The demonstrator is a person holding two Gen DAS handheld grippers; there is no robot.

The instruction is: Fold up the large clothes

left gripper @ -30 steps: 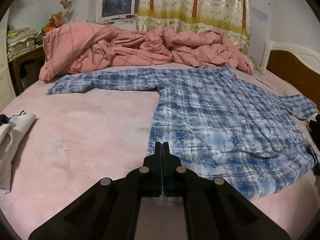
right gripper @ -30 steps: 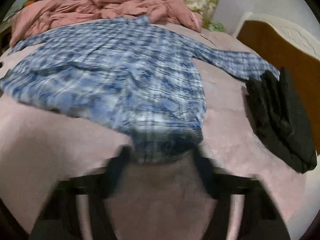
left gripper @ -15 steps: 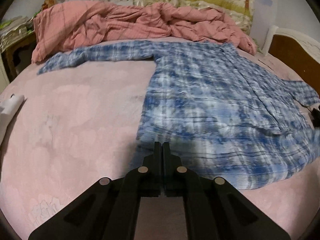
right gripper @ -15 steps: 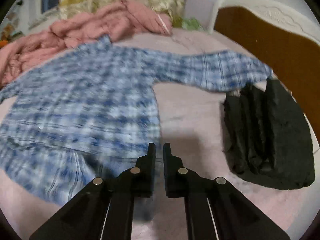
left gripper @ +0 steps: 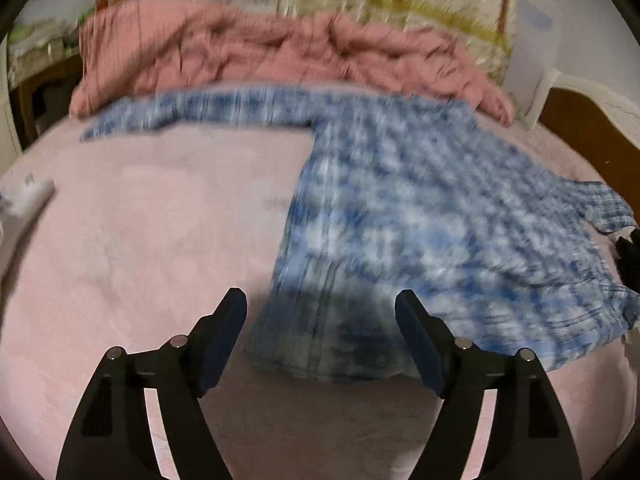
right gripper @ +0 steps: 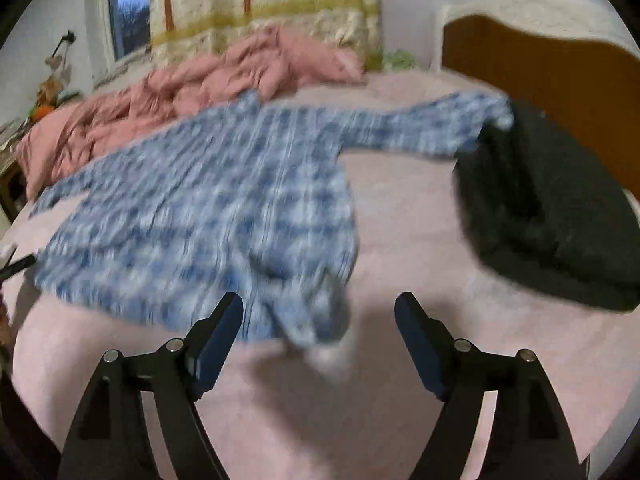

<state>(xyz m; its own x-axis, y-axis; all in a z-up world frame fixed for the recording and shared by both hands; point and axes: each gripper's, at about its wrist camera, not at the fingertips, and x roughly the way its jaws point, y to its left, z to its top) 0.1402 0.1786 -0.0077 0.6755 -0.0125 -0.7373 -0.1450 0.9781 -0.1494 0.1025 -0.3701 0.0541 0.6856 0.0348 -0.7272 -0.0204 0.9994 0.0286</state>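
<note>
A blue-and-white plaid shirt [left gripper: 420, 208] lies spread flat on the pink bedsheet [left gripper: 140, 240], its body opened out and both long sleeves stretched sideways. In the left wrist view one sleeve runs out to the left below the crumpled pink duvet [left gripper: 260, 48], and the other reaches right toward the wooden headboard [left gripper: 580, 128]. The hem nearest the camera is rumpled and slightly bunched, with a darker shaded strip along its lower edge. Both views are smeared by motion, so the collar and any front placket show only as a faint vertical line, probably the button band.

The left gripper [left gripper: 320, 308] has just been opening; its jaws now stand wide apart, released, with the shirt's lower left hem corner lying on the sheet between and beyond them, not pressed by either pad. The right gripper [right gripper: 318, 308] has likewise just been opening and holds nothing; the shirt's lower right hem corner lies loose between its spread fingers, a small fold of cloth curling up there.

In the right wrist view a dark folded garment [right gripper: 552, 208] sits on the sheet beside the headboard, and the tip of the shirt's right sleeve reaches its upper edge. A patterned curtain [right gripper: 260, 4] hangs behind the duvet next to a window [right gripper: 130, 12].
</note>
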